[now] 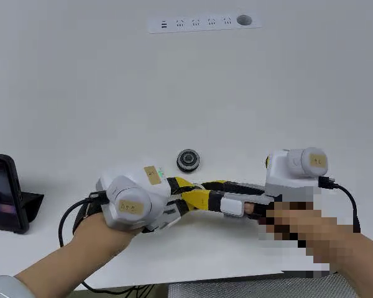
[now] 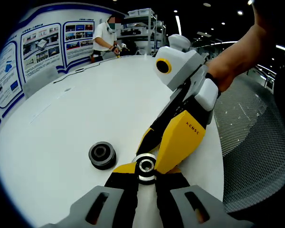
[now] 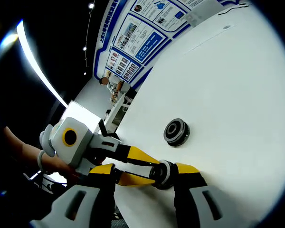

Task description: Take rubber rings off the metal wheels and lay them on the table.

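Observation:
A small metal wheel (image 2: 146, 166) is held between the black-and-yellow jaws of my left gripper (image 2: 145, 176), which is shut on it. The same wheel (image 3: 163, 174) appears edge-on in the right gripper view, with dark bands around its rim. My right gripper (image 3: 147, 172) meets it from the opposite side. Its jaws stand apart around the wheel and the left gripper's tips, and one jaw touches the wheel. In the head view the left gripper (image 1: 174, 197) and right gripper (image 1: 202, 195) meet above the table's front. A second wheel (image 1: 188, 159) with a black rubber ring lies flat just beyond them.
A white power strip (image 1: 202, 23) lies at the table's far side. A dark tablet on a stand (image 1: 3, 192) sits at the left edge. Black cables (image 1: 348, 198) trail from both grippers. The table's front edge (image 1: 236, 276) runs just below the hands.

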A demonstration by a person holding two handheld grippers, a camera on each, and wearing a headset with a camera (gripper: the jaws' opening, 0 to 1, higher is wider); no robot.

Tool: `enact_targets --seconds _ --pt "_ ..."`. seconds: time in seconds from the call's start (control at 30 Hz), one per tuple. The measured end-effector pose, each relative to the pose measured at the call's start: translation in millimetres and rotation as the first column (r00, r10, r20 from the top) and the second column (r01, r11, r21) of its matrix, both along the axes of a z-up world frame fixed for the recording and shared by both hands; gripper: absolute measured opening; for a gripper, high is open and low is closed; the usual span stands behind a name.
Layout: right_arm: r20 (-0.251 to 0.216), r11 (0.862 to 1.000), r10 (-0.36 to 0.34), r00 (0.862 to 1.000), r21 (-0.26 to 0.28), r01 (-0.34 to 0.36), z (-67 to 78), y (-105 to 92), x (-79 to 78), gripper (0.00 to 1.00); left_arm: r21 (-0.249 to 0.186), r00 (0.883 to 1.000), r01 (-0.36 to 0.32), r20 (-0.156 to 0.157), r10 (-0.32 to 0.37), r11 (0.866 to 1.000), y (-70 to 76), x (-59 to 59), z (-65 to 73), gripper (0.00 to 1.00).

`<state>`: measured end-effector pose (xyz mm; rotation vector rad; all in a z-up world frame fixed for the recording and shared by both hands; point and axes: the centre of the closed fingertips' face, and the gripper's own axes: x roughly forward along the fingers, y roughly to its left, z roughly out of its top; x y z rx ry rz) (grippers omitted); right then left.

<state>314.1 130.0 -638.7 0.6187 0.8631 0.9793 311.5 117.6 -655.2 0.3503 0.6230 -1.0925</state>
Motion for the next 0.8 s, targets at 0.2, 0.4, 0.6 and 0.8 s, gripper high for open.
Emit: enact_targets --seconds 0.2,0.4,0.6,0.8 --pt "-0.003 1.0 0.015 1.0 -0.004 -0.015 0.8 -2.6 -2.8 0.5 0.0 1.0 0.0 0.0 0.0 1.0 0.0 0.0 0.2 0.13" --pt "0.004 0.999 0.03 1.0 -0.017 -0.03 2.1 -2.7 -5.7 0.51 0.0 1.0 -0.001 0.0 0.001 1.0 0.3 0.3 0.4 0.13" --pt "0.035 0.994 0.083 0.996 -0.073 -0.08 0.4 -0.8 -8.8 0.52 -0.001 1.0 -0.001 0.0 0.001 1.0 0.4 0.6 0.5 0.13" --pt "0.038 0.991 0.1 0.994 -0.096 -0.096 -1.6 -1.7 -10.5 0.52 -0.002 1.0 0.0 0.001 0.0 1.0 0.3 0.4 0.8 0.13"
